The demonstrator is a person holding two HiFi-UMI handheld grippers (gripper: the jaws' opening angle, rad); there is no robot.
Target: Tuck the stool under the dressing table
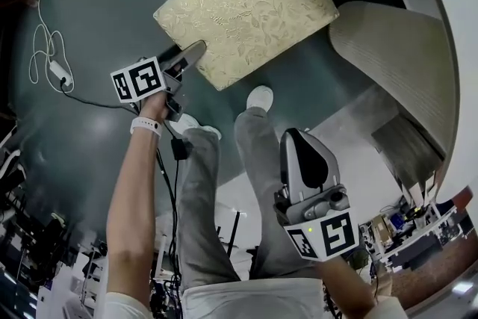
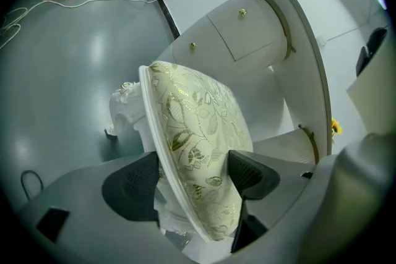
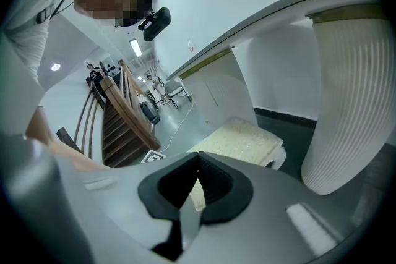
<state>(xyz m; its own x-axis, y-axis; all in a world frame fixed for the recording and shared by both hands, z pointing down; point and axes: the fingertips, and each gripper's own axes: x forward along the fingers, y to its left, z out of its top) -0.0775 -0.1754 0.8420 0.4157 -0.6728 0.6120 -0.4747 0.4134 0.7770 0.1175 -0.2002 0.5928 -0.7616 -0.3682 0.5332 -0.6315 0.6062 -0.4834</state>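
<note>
Left gripper [image 2: 192, 171] jaws around stool [image 2: 199, 113] edge

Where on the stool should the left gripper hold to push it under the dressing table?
The stool, by its seat's near edge, from the person's side: that padded edge is flat and fits between the jaws. The left gripper is clamped there.

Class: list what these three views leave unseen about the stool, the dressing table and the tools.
- Legs of the stool: in head view the stool itself covers them; left gripper view shows part of one.
- Top of the dressing table: cut off by head view's right edge; right gripper view sees it from below.
- One jaw of the left tool: head view, under the stool.
</note>
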